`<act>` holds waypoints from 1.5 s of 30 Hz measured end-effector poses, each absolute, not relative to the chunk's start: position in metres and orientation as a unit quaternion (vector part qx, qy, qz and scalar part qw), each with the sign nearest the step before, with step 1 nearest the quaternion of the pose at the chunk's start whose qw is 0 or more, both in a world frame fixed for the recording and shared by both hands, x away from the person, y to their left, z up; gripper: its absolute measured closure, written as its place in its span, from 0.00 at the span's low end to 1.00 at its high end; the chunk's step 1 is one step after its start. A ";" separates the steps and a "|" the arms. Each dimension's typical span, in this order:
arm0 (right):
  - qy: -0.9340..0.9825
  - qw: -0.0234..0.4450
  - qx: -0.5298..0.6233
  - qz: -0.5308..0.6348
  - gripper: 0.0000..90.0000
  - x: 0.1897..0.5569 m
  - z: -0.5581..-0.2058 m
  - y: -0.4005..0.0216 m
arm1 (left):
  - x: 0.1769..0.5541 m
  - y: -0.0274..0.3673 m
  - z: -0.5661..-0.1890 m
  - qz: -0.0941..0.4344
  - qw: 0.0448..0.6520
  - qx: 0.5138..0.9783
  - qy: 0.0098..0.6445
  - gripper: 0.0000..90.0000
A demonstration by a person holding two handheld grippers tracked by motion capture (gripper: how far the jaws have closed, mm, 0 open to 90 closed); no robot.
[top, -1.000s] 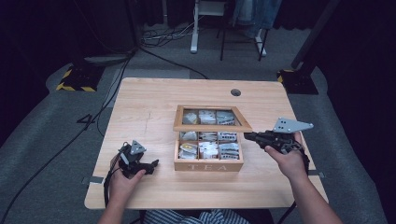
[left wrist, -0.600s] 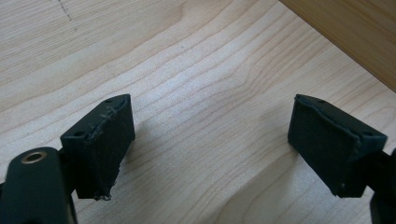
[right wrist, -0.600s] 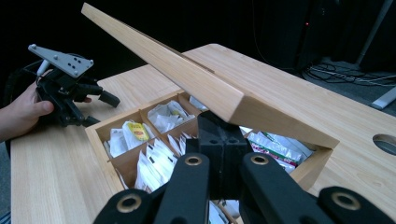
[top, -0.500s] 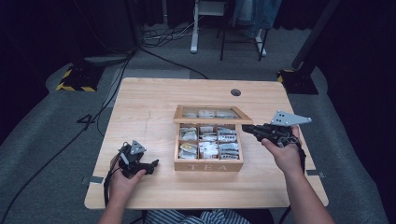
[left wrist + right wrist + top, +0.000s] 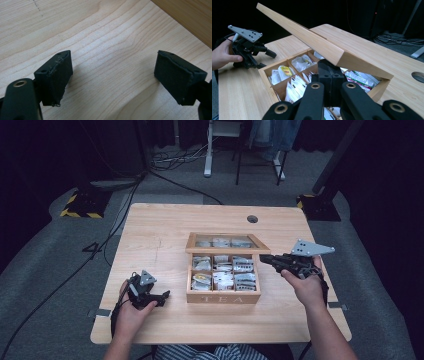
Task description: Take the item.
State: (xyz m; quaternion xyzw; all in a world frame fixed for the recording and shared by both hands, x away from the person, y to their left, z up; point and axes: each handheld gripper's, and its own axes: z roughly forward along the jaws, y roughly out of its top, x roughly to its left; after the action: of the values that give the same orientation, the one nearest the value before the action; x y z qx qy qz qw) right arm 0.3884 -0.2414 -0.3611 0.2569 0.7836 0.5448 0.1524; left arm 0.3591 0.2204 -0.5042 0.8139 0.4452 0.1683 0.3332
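A wooden tea box (image 5: 222, 298) stands mid-table, its compartments holding several tea bags (image 5: 223, 273). Its windowed lid (image 5: 222, 243) is hinged at the far side and stands partly raised. My right gripper (image 5: 263, 258) comes in from the right, shut, with its tips under the lid's front right corner. In the right gripper view the closed gripper (image 5: 331, 68) sits just under the slanting lid (image 5: 312, 37), above the tea bags (image 5: 282, 72). My left gripper (image 5: 161, 297) rests on the table left of the box, open and holding nothing. Its pads (image 5: 56, 75) stand wide apart over bare wood.
The light wooden table (image 5: 165, 230) has a round cable hole (image 5: 252, 219) behind the box. A corner of the box (image 5: 190, 15) lies just ahead of the left gripper. Dark floor, cables and chair legs lie beyond the far edge.
The lid's front edge has come up a little, uncovering more of the compartments. The right gripper shifted slightly left with it. The left gripper has stayed put.
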 end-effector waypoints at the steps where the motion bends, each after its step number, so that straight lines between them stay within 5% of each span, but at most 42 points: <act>1: 0.784 0.152 0.257 0.545 1.00 0.388 -0.361 -0.241 | 0.359 0.220 -0.504 0.169 0.333 0.813 0.446 0.18; 10: 0.784 0.153 0.259 0.543 1.00 0.389 -0.362 -0.241 | 0.358 0.220 -0.504 0.168 0.333 0.811 0.451 0.18; 13: 0.784 0.152 0.259 0.544 1.00 0.388 -0.363 -0.241 | 0.357 0.223 -0.502 0.173 0.338 0.803 0.458 0.35; 15: 0.784 0.151 0.259 0.543 1.00 0.388 -0.364 -0.241 | 0.357 0.225 -0.498 0.153 0.343 0.799 0.469 0.38; 45: 0.777 0.148 0.268 0.551 1.00 0.387 -0.366 -0.241 | 0.337 0.202 -0.408 0.133 0.444 0.805 0.371 0.35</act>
State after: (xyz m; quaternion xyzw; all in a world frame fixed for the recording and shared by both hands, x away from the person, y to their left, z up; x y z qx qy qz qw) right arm 0.3866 -0.2412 -0.3663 0.2677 0.7765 0.5509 0.1480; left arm 0.3368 0.2021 -0.4076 0.8045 0.3707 0.1334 0.4445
